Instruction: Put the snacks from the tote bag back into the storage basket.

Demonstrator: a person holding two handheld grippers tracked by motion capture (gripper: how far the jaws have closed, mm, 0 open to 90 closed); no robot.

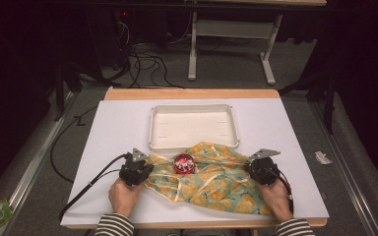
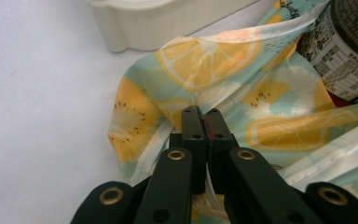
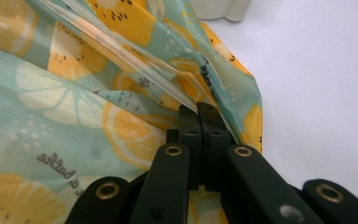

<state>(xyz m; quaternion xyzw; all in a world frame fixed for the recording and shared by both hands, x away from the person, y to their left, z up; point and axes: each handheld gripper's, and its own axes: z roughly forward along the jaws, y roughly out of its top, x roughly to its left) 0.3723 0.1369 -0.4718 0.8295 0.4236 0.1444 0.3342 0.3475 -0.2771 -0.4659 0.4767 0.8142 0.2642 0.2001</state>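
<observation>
A thin, slightly glossy mint-and-orange citrus-print plastic bag [image 1: 211,179] lies crumpled just beside a matt white moulded plastic tray [image 1: 193,126]; beneath both, a smooth matt white tabletop [image 1: 118,128] has wood edging.

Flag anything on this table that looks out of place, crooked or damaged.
Nothing looks damaged or spilled. The fruit-print bag lies crumpled, one edge riding over the white tray's near rim, with a red-topped can sitting in its folds. Left gripper and right gripper each pinch a side.

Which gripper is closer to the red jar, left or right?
Left. The left gripper grips the cloth just beside the jar; the right gripper grips the cloth's far edge, farther from it.
</observation>
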